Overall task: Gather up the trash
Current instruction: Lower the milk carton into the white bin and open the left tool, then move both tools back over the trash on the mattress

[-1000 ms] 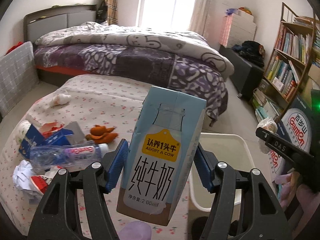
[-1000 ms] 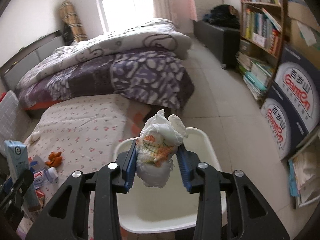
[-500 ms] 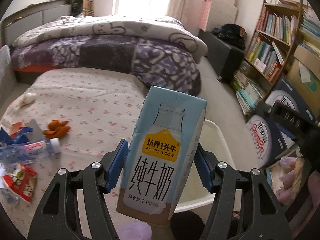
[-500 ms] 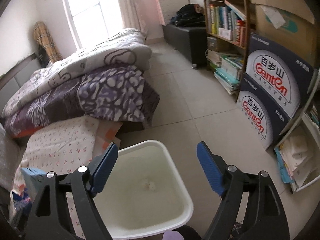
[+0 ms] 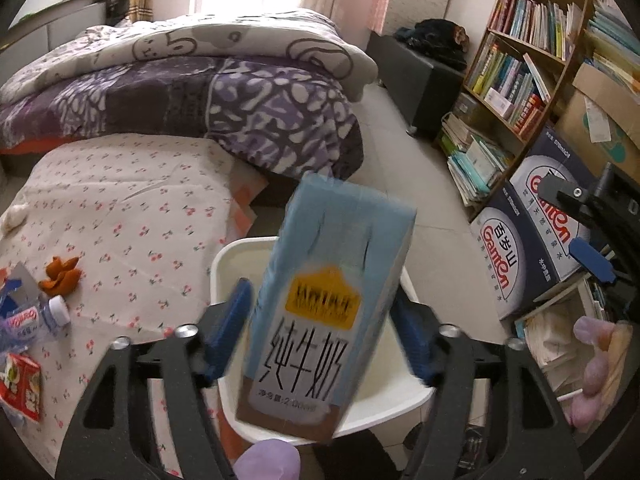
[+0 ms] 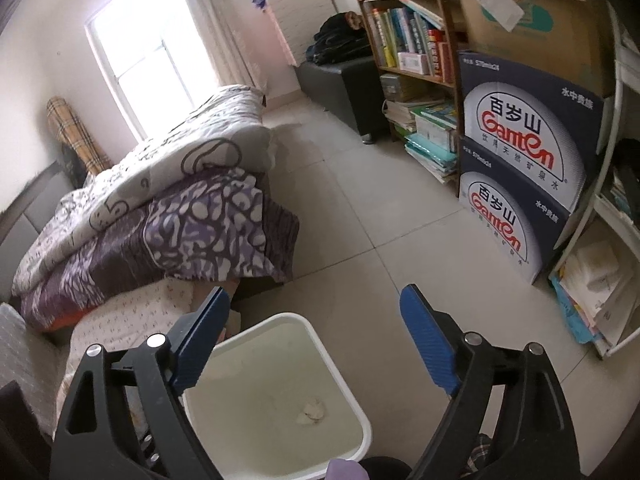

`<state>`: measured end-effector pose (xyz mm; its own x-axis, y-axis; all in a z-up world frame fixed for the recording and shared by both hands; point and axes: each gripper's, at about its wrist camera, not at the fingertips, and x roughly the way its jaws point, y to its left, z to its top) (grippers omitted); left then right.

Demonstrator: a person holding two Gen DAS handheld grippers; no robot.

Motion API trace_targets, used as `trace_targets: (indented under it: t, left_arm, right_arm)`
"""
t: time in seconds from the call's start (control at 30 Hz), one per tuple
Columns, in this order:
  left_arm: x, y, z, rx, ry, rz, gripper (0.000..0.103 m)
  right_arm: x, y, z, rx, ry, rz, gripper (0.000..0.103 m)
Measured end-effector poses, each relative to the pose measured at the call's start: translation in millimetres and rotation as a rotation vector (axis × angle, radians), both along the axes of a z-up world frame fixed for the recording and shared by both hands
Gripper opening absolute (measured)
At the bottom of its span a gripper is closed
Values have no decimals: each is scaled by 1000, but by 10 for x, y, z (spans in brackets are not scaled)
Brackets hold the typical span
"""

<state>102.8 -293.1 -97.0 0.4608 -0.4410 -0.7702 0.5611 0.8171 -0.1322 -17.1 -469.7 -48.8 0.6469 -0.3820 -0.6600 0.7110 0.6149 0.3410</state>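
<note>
My left gripper [image 5: 320, 328] hangs over the white trash bin [image 5: 228, 256]. A light-blue milk carton [image 5: 324, 312], motion-blurred and tilted, sits between its blue pads, which stand apart from the carton's sides. My right gripper [image 6: 316, 344] is open and empty above the same bin [image 6: 352, 412]; a crumpled wrapper [image 6: 314, 412] lies on the bin's bottom. It also shows at the right edge of the left wrist view [image 5: 588, 256].
A low mattress [image 5: 132, 208] with a floral sheet holds an orange peel [image 5: 60, 276], a plastic bottle [image 5: 32, 324] and a red packet [image 5: 18, 384]. The bed [image 5: 192, 92], a bookshelf [image 5: 516, 72] and water cartons [image 6: 524, 168] surround the tiled floor.
My left gripper carried the carton right over the bin and its jaws have spread; the carton now blurs and tilts. My right gripper let the wrapper fall into the bin and stays open.
</note>
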Motion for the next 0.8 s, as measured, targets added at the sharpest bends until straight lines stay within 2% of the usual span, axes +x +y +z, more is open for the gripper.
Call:
trace_targets:
  t: [0.03, 0.27, 0.8]
  left_arm:
    - [5, 0, 13, 0, -3, -5, 80]
    - [30, 173, 22, 36, -62, 16, 84]
    - [-2, 909, 107, 107, -172, 198, 91]
  right_arm:
    - [1, -1, 3, -1, -2, -3, 86]
    - [77, 86, 11, -18, 7, 21, 87]
    - [493, 842, -40, -81, 59, 188, 88]
